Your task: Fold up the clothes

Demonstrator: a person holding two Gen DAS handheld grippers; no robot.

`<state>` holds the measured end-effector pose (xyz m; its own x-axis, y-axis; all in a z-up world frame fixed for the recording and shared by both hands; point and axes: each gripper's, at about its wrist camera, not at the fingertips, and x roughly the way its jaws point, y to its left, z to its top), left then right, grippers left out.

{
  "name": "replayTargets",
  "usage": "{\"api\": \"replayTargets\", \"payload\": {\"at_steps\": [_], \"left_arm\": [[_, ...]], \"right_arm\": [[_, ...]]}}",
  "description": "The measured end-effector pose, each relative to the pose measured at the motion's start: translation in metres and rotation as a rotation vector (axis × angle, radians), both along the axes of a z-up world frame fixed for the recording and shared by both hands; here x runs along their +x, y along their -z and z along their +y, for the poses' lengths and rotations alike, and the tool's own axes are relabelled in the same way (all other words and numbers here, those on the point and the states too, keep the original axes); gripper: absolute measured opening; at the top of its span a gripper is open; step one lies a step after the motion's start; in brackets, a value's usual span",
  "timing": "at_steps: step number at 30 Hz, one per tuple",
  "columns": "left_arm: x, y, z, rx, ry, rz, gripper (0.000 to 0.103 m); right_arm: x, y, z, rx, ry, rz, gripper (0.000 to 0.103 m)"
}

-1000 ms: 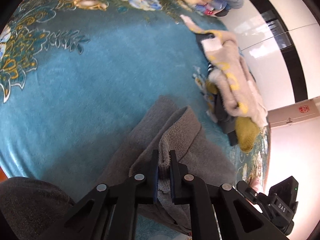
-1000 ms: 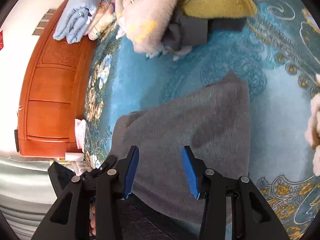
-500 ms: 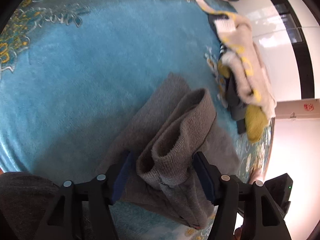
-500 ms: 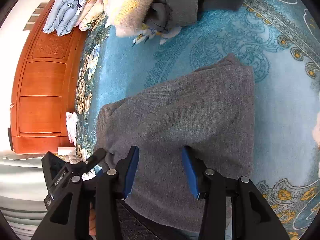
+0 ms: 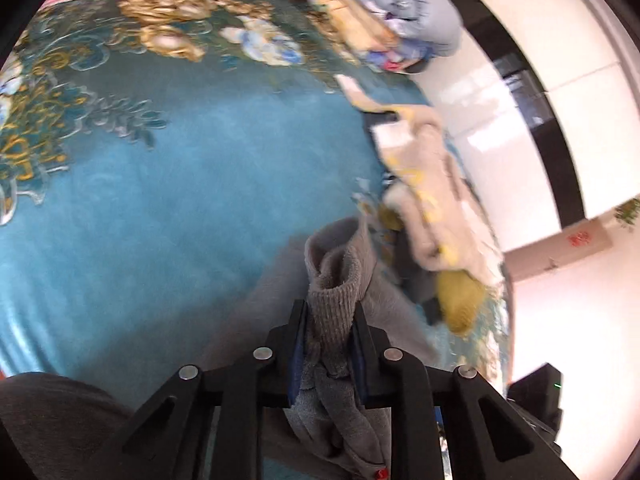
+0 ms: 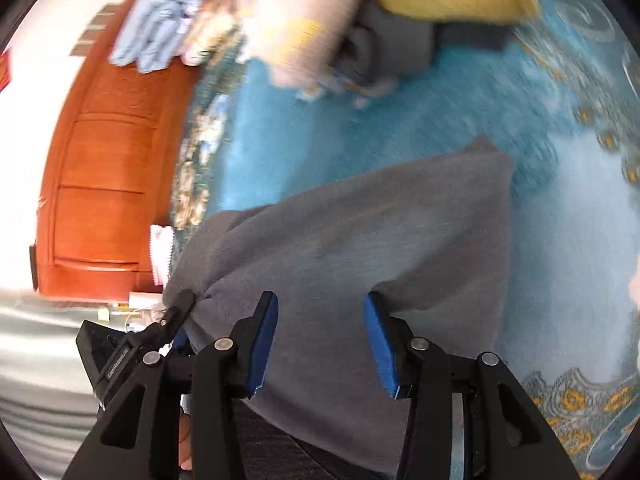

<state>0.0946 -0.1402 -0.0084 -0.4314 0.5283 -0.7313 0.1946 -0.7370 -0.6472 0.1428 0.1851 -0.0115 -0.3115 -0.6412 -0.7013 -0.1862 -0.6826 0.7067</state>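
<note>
— Grey knit sweater (image 6: 360, 232) spread on the blue floral bed cover (image 5: 140, 220), near edge by the person, far corner toward the heap of unfolded clothes (image 5: 432, 200). Soft and floppy, by the look of it; light enough for one gripper, but bound to sag and drape wherever unsupported. Probably clings a little to the plush cover when dragged.

— Best place to take hold?

— At the ribbed cuff (image 5: 336, 304) or a hem corner, where the knit is doubled and thicker. Less chance of slipping than with a single layer. No fragility to worry over, though a pinch on loose knit may stretch it.

— Left gripper (image 5: 330, 344)?

— Closing on the bunched ribbed cuff, blue pads pressed against both sides of it, cloth squeezed between. Rolled end of the sleeve poking out beyond the fingertips, rest hanging down below the jaws. In the right wrist view, seen gathering the sweater's left corner into puckers.

— And the right gripper (image 6: 320, 340)?

— Parted roughly halfway, holding nothing. Poised over the near part of the sweater, grey fabric visible between the fingers (image 6: 264, 336) but not pinched by them. Hard to say whether the tips brush the cloth.

— Risk?

— With only the sleeve held, likely that the body trails and twists. Probably worth a second hold on the opposite edge before any fold. Folded stack (image 5: 400, 20) well apart by the wooden headboard (image 6: 100, 160).
</note>
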Motion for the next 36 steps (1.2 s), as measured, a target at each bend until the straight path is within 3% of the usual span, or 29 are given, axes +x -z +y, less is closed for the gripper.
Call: {"api": "replayTargets", "payload": {"at_steps": [2, 3, 6, 8, 13, 17, 20, 23, 26, 27, 30, 36], "left_arm": [[-0.006, 0.020, -0.001, -0.007, -0.012, -0.134, 0.022], [-0.008, 0.023, 0.001, -0.026, -0.005, -0.162, 0.023], [-0.010, 0.023, 0.010, -0.086, 0.035, -0.183, 0.028], [-0.009, 0.024, 0.010, -0.071, 0.039, -0.183, 0.032], [-0.004, 0.013, -0.007, 0.040, -0.032, -0.084, 0.055], [-0.003, -0.025, -0.010, -0.057, -0.009, 0.091, 0.058], [-0.012, -0.036, 0.016, -0.118, 0.138, 0.123, 0.059], [-0.023, -0.018, 0.044, -0.221, 0.249, 0.056, 0.059], [-0.026, 0.024, 0.052, -0.265, 0.279, -0.116, 0.059], [-0.027, 0.034, 0.047, -0.252, 0.266, -0.163, 0.059], [-0.024, 0.035, 0.034, -0.183, 0.237, -0.152, 0.059], [-0.015, 0.018, 0.003, 0.029, 0.166, -0.059, 0.059]], "right_arm": [[-0.003, -0.002, -0.007, 0.025, -0.024, 0.012, 0.046], [-0.004, 0.000, -0.010, 0.036, -0.035, 0.005, 0.046], [-0.005, 0.017, -0.016, 0.069, -0.053, -0.045, 0.046], [-0.005, 0.022, -0.015, 0.071, -0.054, -0.058, 0.046], [-0.004, 0.020, -0.009, 0.056, -0.046, -0.052, 0.046], [-0.003, -0.002, 0.003, 0.088, -0.018, 0.031, 0.046], [-0.010, -0.011, 0.010, 0.156, -0.002, 0.071, 0.046], [-0.022, -0.005, 0.014, 0.189, 0.024, 0.054, 0.046], [-0.033, 0.013, 0.010, 0.229, 0.012, 0.019, 0.046], [-0.036, 0.021, 0.009, 0.236, 0.001, 0.001, 0.046], [-0.039, 0.044, 0.008, 0.227, -0.023, -0.055, 0.046], [-0.037, 0.025, 0.007, 0.243, -0.021, -0.033, 0.047]]}}
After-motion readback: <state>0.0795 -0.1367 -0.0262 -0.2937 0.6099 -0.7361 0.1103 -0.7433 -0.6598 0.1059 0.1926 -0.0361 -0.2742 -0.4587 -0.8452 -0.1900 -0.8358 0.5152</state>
